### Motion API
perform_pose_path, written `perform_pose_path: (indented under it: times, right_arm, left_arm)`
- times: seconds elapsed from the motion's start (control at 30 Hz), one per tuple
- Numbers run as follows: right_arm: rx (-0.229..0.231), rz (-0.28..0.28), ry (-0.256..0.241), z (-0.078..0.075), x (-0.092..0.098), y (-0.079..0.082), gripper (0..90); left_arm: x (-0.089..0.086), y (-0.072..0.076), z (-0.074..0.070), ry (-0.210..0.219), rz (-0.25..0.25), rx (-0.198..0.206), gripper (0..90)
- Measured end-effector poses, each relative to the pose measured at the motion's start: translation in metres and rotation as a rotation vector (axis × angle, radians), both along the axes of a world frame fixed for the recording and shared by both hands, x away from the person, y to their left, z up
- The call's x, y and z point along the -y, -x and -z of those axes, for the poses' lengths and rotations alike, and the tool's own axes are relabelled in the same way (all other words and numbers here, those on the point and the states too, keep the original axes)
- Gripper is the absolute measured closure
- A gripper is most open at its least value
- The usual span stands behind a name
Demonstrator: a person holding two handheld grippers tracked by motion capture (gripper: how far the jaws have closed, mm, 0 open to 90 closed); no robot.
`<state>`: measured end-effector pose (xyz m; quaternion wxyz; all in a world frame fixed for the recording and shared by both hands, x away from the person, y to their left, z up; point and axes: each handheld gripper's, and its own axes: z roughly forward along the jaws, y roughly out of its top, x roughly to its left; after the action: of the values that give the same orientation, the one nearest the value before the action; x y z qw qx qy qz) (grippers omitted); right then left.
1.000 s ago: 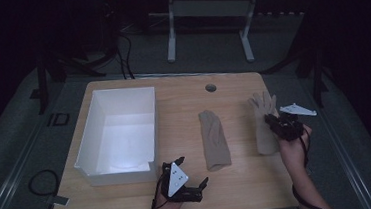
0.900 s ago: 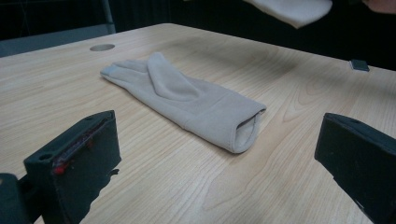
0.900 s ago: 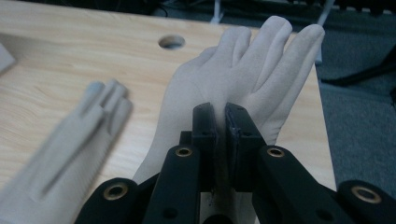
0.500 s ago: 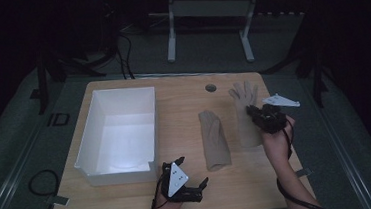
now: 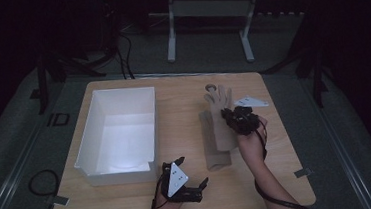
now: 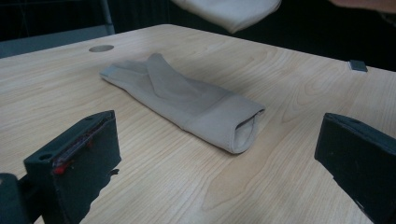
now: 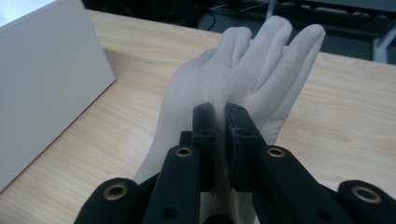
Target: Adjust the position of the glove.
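Black tongs (image 7: 221, 135), brass-ringed screw holes, trailing black cable

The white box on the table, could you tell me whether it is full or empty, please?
Empty: the white box shows only its bare, lit floor in the high view.

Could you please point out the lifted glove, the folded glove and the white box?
lifted glove (image 7: 233, 70), right gripper view, on its palm below the fingers.
folded glove (image 6: 187, 100), left gripper view, on its flat middle.
white box (image 5: 147, 125), high view, on its right wall.
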<state>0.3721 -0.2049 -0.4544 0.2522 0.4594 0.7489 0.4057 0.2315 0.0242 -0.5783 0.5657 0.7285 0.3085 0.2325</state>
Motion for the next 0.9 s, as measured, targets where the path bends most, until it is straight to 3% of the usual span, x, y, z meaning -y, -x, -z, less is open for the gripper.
perform_pose_path:
  times: [0.43, 0.9]
  right_arm:
    - [-0.091, 0.013, 0.032, 0.046, -0.016, -0.002, 83.2]
    - [-0.160, 0.013, 0.053, 0.075, -0.015, -0.001, 82.7]
  left_arm:
    - [0.000, 0.000, 0.000, -0.001, 0.002, 0.000, 0.4]
    - [0.000, 0.000, 0.000, -0.004, 0.004, -0.001, 0.4]
